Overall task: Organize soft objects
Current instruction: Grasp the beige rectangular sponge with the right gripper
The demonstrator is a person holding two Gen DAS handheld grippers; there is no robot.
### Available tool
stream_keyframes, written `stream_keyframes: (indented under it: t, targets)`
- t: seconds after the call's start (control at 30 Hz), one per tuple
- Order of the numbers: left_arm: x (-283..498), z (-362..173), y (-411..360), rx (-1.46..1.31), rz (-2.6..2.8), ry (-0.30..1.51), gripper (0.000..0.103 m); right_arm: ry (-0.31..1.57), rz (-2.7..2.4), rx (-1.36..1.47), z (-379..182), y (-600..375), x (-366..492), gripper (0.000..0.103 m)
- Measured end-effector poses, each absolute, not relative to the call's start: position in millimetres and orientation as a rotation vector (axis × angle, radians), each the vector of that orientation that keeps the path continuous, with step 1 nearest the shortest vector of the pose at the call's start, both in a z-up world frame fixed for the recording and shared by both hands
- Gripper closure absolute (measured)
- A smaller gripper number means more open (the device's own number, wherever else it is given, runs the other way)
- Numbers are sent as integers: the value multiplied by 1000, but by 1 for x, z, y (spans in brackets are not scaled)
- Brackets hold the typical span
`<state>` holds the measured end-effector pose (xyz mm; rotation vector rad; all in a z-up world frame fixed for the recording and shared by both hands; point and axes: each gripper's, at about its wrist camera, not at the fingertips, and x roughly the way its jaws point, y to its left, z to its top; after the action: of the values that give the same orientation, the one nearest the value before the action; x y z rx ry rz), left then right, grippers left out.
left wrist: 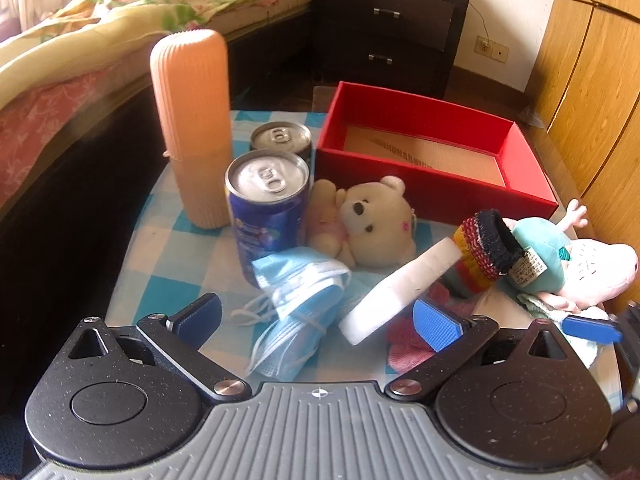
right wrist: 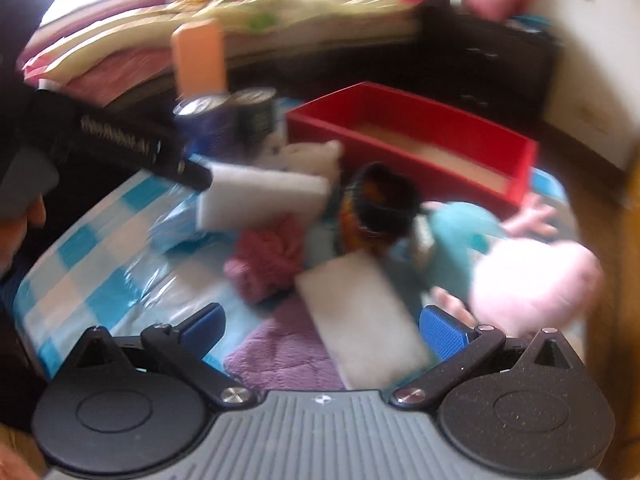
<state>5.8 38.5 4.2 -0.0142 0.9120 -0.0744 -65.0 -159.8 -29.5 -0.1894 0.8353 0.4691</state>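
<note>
The left gripper (left wrist: 320, 322) is spread wide above a white sponge (left wrist: 394, 286) and blue face masks (left wrist: 298, 300) on the table (left wrist: 168, 240). The right gripper (right wrist: 322, 326), also spread, hangs over another white sponge (right wrist: 362, 316). Beyond lie a teddy bear (left wrist: 376, 224), a pink pig toy (left wrist: 592, 276) and the red box (left wrist: 432, 152).

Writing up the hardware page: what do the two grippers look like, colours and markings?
Both match. The left gripper and right gripper each have blue textured finger pads on black linkage arms with silver pivot screws. Behind these sit two speckled black round housings and a ribbed grey centre plate with a small crosshair mark. No cables or sleeves show.
</note>
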Motion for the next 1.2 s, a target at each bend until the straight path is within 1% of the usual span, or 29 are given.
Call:
stream_keyframes:
  t: [0.17,0.43,0.5,0.57,0.7,0.77,0.9,1.03,1.2]
  targets:
    - [7,-4,48,-51,-82,958,5,927,524,-167,-42,-165,-35,19]
    - [7,-3,51,-56,-110,964,5,1031,542,-168,-60,-161,-5,19]
    - [8,-5,54,-57,-107,971,5,1074,538,-159,-68,-156,-1,25]
    - [9,-8,58,-66,-99,983,5,1065,530,-186,-68,-150,-5,27]
    - [11,-11,64,-90,-89,1005,5,1088,527,-135,-62,-149,-7,46]
    - [12,-11,62,-72,-90,1009,5,1096,516,-101,-60,-151,-6,52]
    - [14,-5,68,-5,-78,978,5,1135,500,19,-56,-159,-6,55]
    - [19,-2,82,-46,-87,956,5,1125,510,104,-43,-165,-12,55]
    - [14,5,52,-3,-239,908,6,1112,501,165,-33,-173,-15,54]
